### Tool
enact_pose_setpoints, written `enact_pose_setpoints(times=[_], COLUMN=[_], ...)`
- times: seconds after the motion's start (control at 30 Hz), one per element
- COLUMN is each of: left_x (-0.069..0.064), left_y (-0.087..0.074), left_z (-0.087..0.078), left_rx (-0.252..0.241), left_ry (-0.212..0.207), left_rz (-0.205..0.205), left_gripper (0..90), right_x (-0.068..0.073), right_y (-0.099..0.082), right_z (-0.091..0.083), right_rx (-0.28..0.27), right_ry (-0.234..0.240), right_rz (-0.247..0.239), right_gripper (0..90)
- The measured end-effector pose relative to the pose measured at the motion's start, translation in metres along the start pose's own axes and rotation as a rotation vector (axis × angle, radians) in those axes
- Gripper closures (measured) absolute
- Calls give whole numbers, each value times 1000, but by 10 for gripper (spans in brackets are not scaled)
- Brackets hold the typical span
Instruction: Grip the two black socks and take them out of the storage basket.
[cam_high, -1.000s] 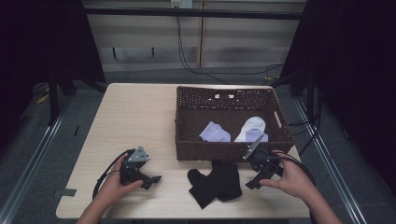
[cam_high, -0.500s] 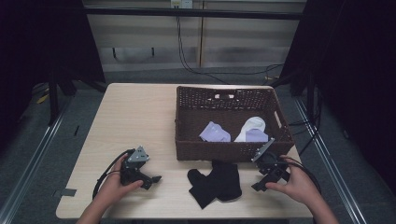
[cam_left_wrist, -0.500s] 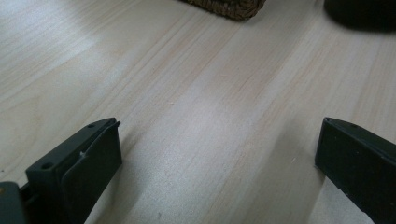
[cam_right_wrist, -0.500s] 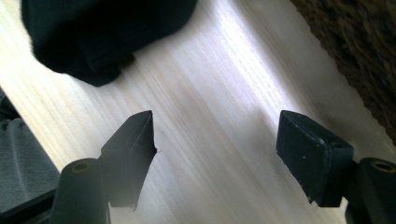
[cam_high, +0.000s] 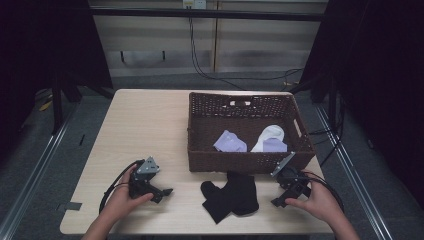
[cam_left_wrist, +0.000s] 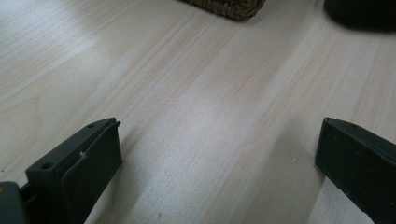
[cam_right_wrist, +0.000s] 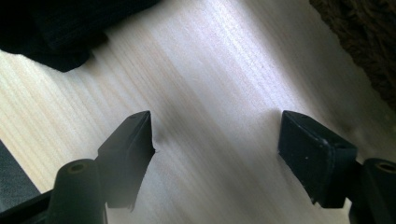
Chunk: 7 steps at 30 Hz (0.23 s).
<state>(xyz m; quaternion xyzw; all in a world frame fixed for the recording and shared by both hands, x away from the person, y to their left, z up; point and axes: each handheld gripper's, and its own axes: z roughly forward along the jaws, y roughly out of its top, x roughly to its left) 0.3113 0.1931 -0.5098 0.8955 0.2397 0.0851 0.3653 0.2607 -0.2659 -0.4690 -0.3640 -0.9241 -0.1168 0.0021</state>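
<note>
Surface (cam_high: 145, 125) is carrying the wicker basket (cam_high: 200, 130) at 12 o'clock, the black socks (cam_high: 231, 195) lying just before it. You're resting both tools, left (cam_high: 161, 191) and right (cam_high: 278, 200), jaws spread, empty. Likely next: approach low, pinching one sock's edge.

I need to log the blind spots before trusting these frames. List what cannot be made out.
- Black socks, high view: a dark heap, so their number and how they overlap cannot be told.
- Wicker basket, left gripper view: cut off by the top edge, contents hidden.
- White sock and purple sock, high view: too small to tell folds or pairing.
- Basket floor at its near wall, high view: hidden by that wall.
</note>
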Motion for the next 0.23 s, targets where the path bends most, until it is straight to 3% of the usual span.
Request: enact_pose_setpoints(times=[0.23], left_x=[0], left_y=[0], left_z=[0], left_rx=[0], left_ry=[0], left_rz=[0], left_gripper=[0], right_x=[0], right_y=[-1], right_z=[2], right_rx=[-10], right_ry=[-9], right_rz=[-9], right_gripper=[251])
